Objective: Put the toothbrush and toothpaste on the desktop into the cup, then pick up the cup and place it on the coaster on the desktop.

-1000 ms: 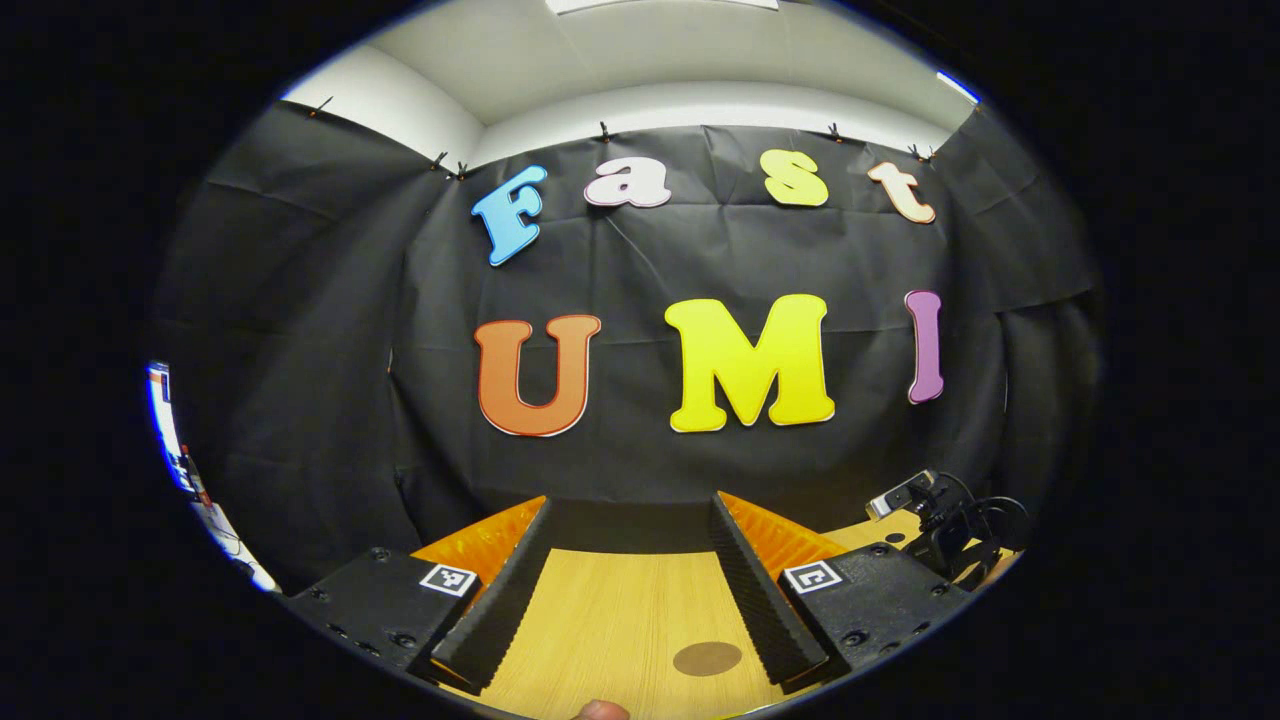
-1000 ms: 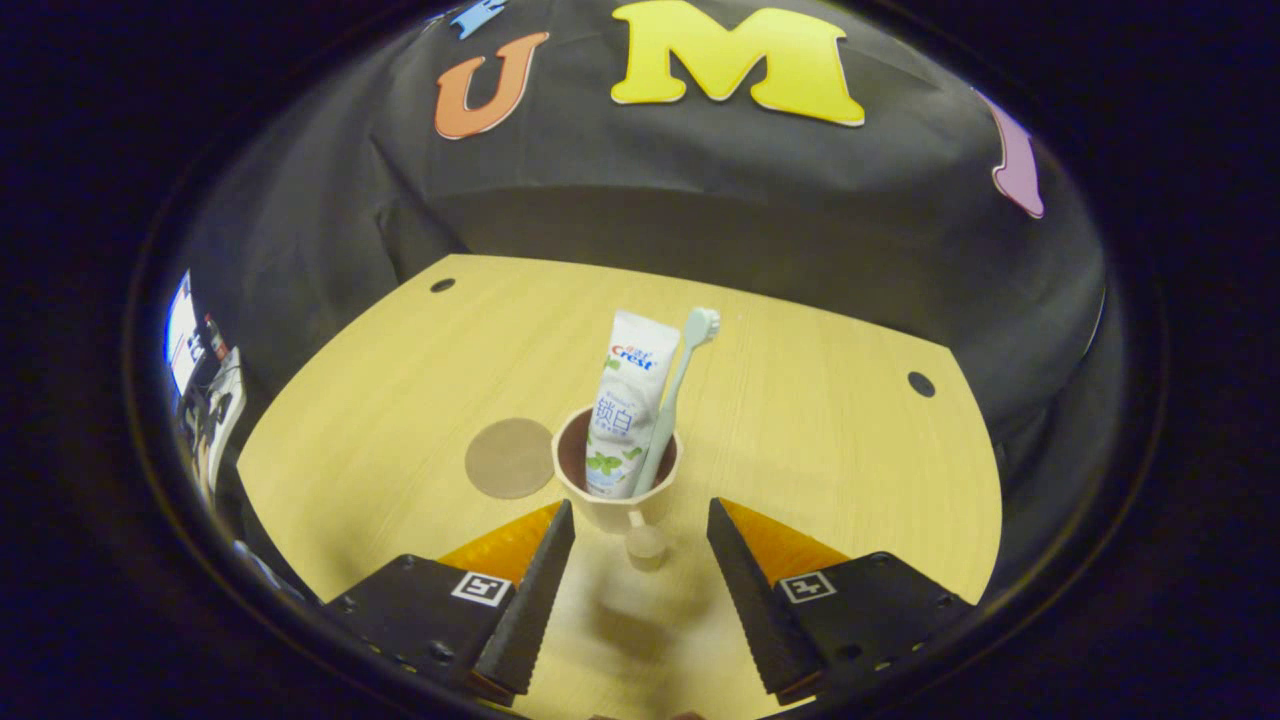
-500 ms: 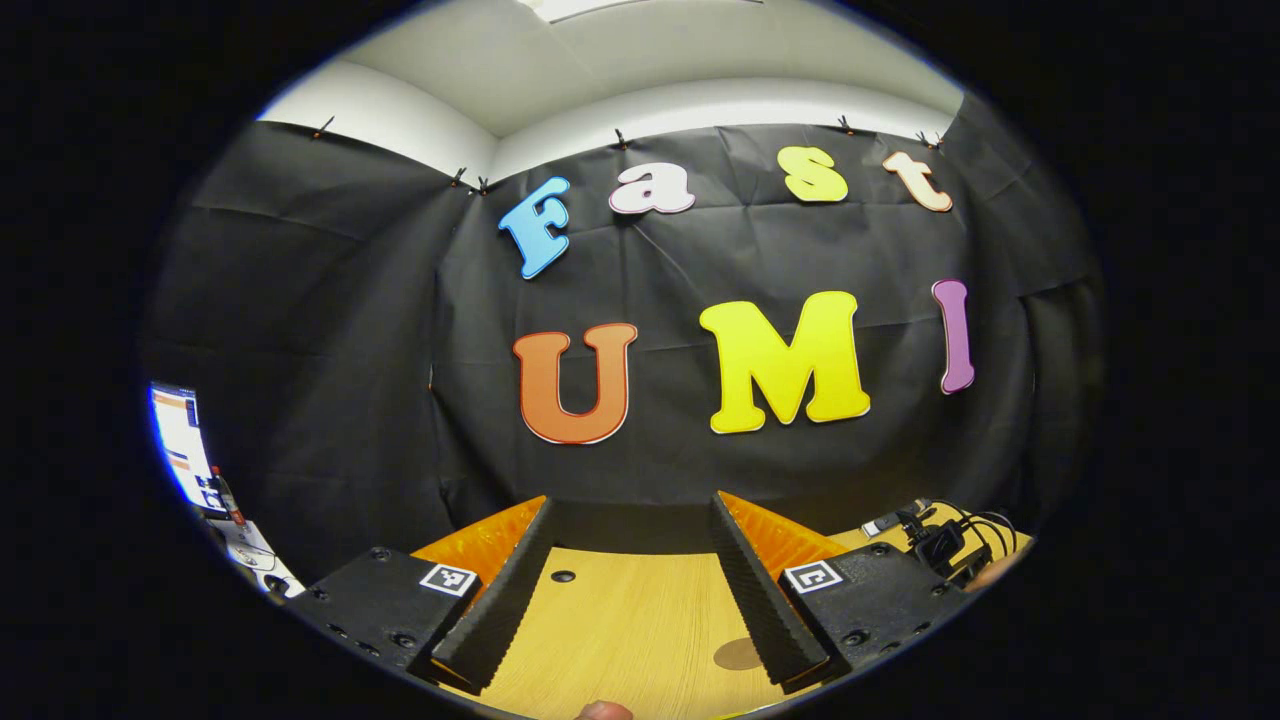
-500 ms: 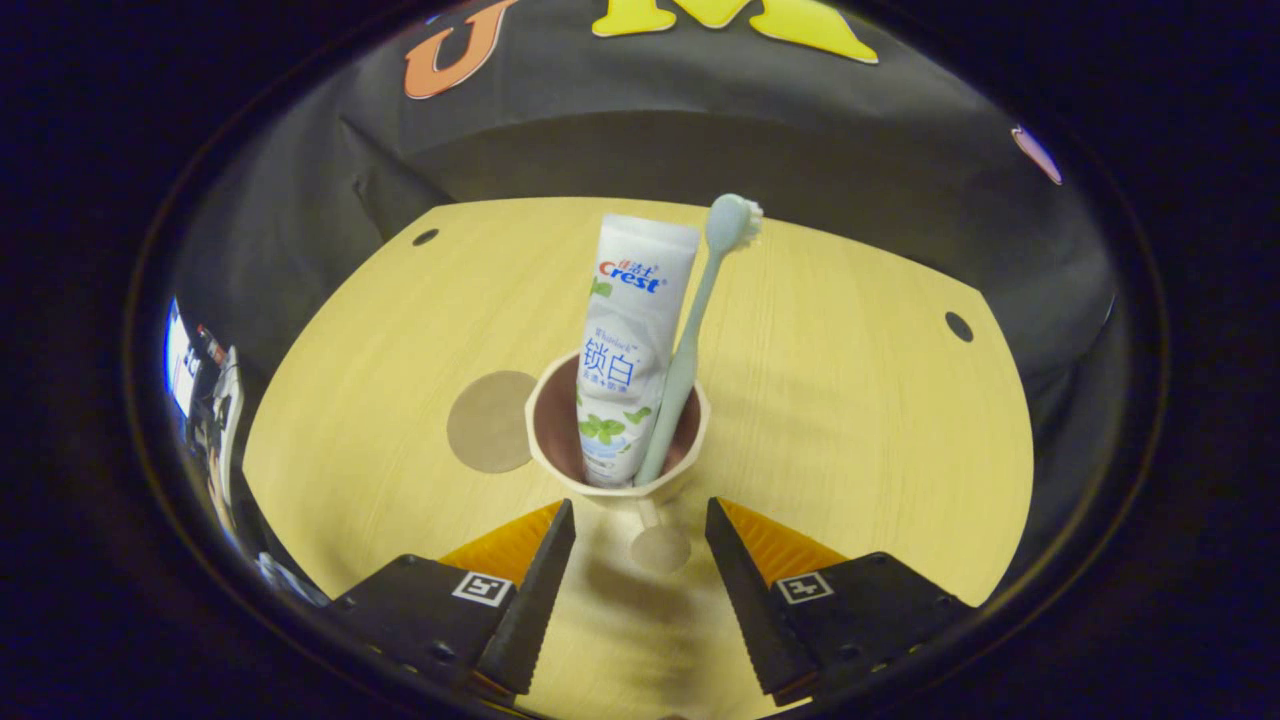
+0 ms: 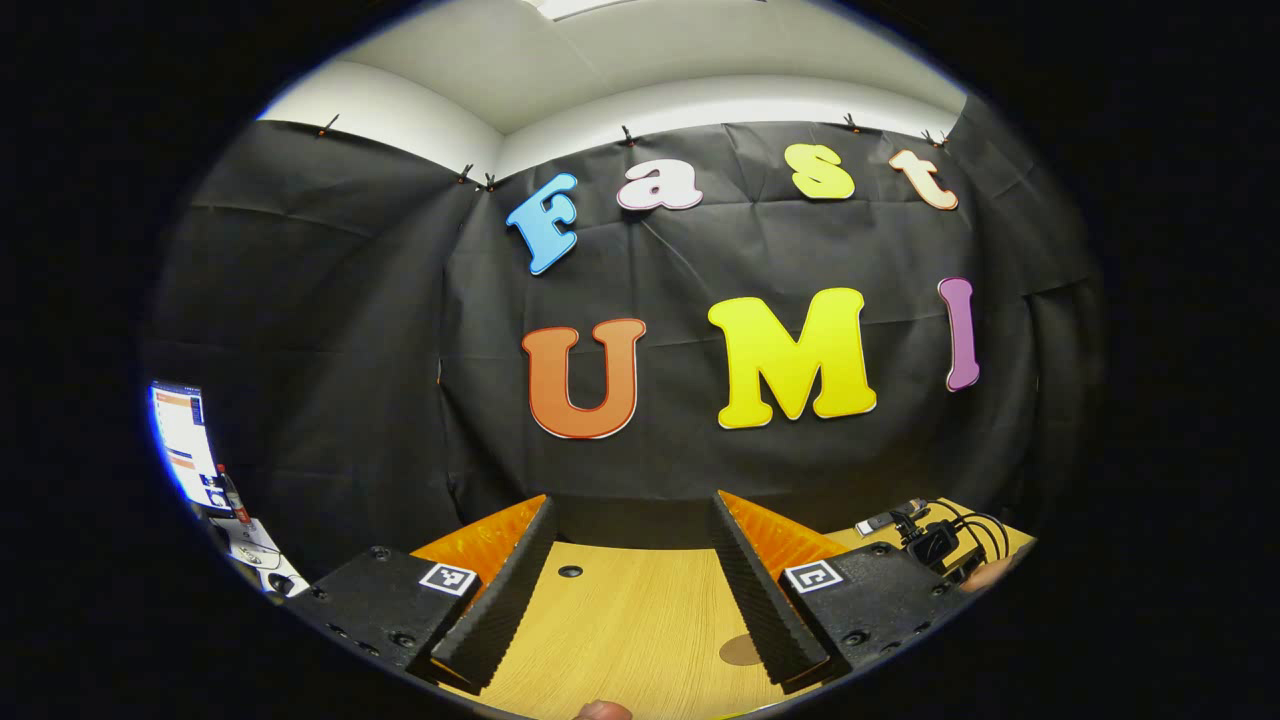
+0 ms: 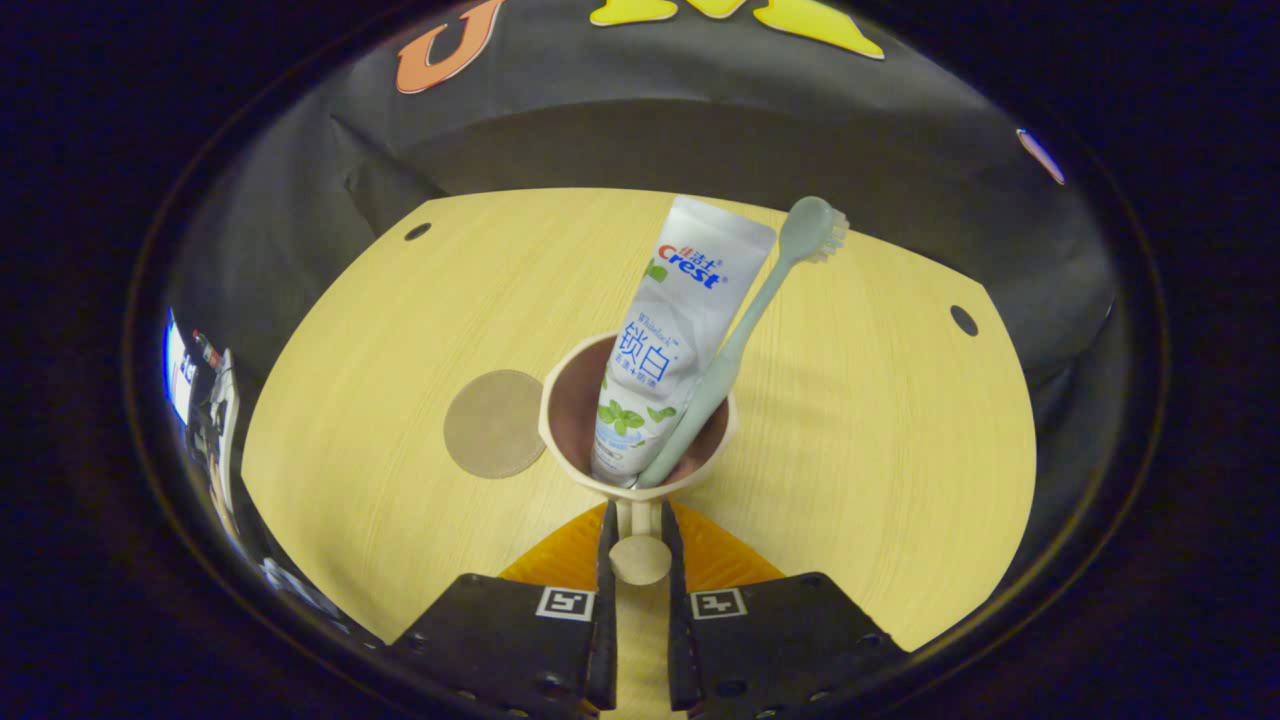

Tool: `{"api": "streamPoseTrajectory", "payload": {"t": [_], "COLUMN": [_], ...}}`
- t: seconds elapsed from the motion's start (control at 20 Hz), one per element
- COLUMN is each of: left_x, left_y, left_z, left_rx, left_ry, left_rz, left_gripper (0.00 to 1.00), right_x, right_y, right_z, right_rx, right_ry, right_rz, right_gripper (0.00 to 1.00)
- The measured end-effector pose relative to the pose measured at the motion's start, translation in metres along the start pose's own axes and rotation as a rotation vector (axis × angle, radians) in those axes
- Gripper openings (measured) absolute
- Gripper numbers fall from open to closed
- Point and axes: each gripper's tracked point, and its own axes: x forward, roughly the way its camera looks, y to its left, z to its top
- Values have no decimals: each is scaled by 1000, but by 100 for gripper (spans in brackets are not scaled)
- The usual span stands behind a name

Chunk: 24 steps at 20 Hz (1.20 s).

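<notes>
Your right gripper (image 6: pixel 637 545) is clamped on the cup's handle (image 6: pixel 640 558), both fingers pressing its knob, with the cup (image 6: pixel 637 418) just beyond on the desk (image 6: pixel 860 420); the toothpaste (image 6: pixel 668 335) and toothbrush (image 6: pixel 745 335) stand inside it, leaning to the right. The coaster (image 6: pixel 495 423) lies flat on the desk just left of the cup, bare. Your left gripper (image 5: pixel 630 570) hangs wide apart and empty over the desk's near edge, facing the wall, with a sliver of the coaster (image 5: pixel 740 650) beside its right finger and cables (image 5: pixel 940 535) farther right.
</notes>
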Motion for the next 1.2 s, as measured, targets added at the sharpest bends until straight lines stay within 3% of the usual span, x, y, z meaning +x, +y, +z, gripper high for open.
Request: {"api": "streamPoseTrajectory", "payload": {"t": [0.25, 0.6, 0.85, 1.2], "left_x": [0, -2, -4, 1], "left_y": [3, 25, 36, 32], "left_z": [-2, -8, -15, -24], "left_rx": [-5, -13, -29, -5], "left_ry": [3, 4, 19, 32], "left_rz": [0, 23, 26, -11], "left_gripper": [96, 96, 96, 96], "right_x": [-2, -13, -26, -17], "right_y": [3, -4, -14, -19], "right_z": [1, 9, 15, 7], "right_rx": [-5, -72, -156, -128], "right_ry": [-11, -64, -117, -47], "right_rz": [5, 36, -4, -29], "right_gripper": [12, 12, 12, 10]}}
